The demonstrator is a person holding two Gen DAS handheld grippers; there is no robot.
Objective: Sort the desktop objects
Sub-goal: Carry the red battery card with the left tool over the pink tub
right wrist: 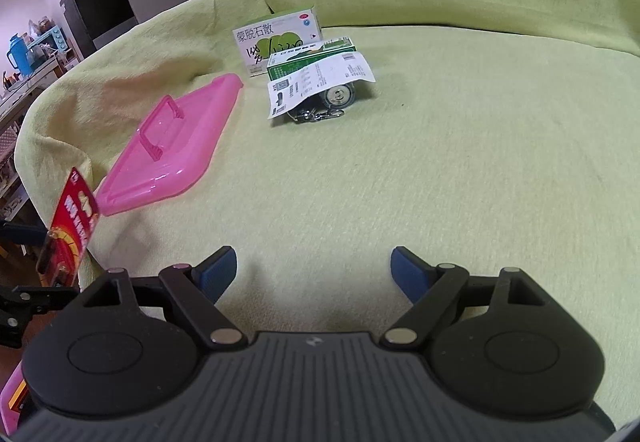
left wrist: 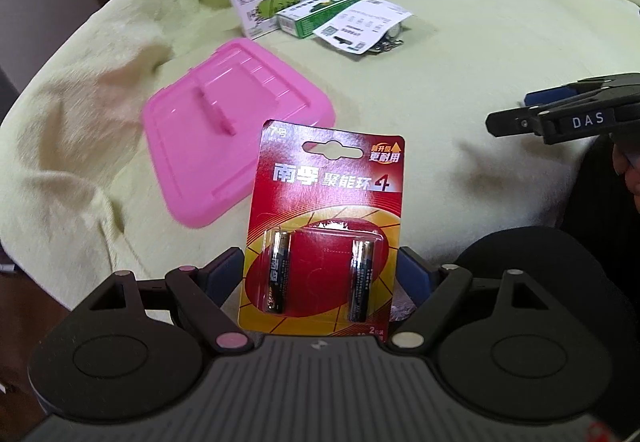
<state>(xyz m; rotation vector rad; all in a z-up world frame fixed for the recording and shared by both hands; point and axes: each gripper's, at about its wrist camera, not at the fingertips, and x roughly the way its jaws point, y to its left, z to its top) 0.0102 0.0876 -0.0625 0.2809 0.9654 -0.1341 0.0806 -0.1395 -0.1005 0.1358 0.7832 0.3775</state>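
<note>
Pale yellow-green blanket [right wrist: 420,162] over a cushioned seat, cluttered shelves behind at left edge of right view. Left tongs [left wrist: 320,270] clenched on red battery card [left wrist: 326,226], card upright, two cells in blister, lower edges pinched between blue pads [left wrist: 222,274]. Same card seen edge-on at far left of right view [right wrist: 74,218]. Pink lid [left wrist: 224,146] flat on blanket just behind card, handle up. Beyond lid: white-green medicine box [right wrist: 278,40] standing, green box [right wrist: 312,58] just in front of it, receipt [right wrist: 316,84] draped over green box and a small round metal item [right wrist: 340,96], keyring clips [right wrist: 316,116] poking out beneath. Right tongs [right wrist: 314,274] released, pads wide apart, nothing between, hovering over bare blanket right of lid; also visible at right edge of left view [left wrist: 560,114].
</note>
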